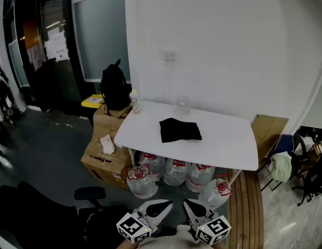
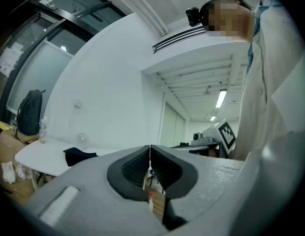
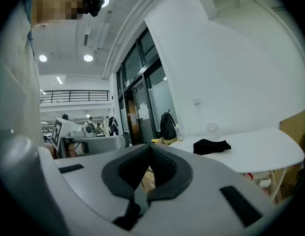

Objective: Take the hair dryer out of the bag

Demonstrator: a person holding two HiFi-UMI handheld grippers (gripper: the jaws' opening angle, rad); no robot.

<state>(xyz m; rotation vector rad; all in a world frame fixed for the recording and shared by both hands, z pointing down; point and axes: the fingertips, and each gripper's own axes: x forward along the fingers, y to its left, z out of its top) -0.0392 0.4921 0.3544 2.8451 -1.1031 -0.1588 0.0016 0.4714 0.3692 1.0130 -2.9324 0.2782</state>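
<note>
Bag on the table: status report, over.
Left gripper shut, empty; right gripper shut, empty. Black bag flat on white table, untouched; hair dryer not visible. Nothing lies on it.

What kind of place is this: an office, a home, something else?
Probably an office or lab workspace: a white table by a plain wall, large water bottles stored under it, cardboard boxes and a glass partition beside it.

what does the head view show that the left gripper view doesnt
Only the head view: the water jugs under the table and the black chair at lower left. Only the left gripper view: the left gripper up close, jaws shut with nothing between them, and the ceiling lights. Both: the white table, the black bag lying on it, the small fan and the backpack.
</note>
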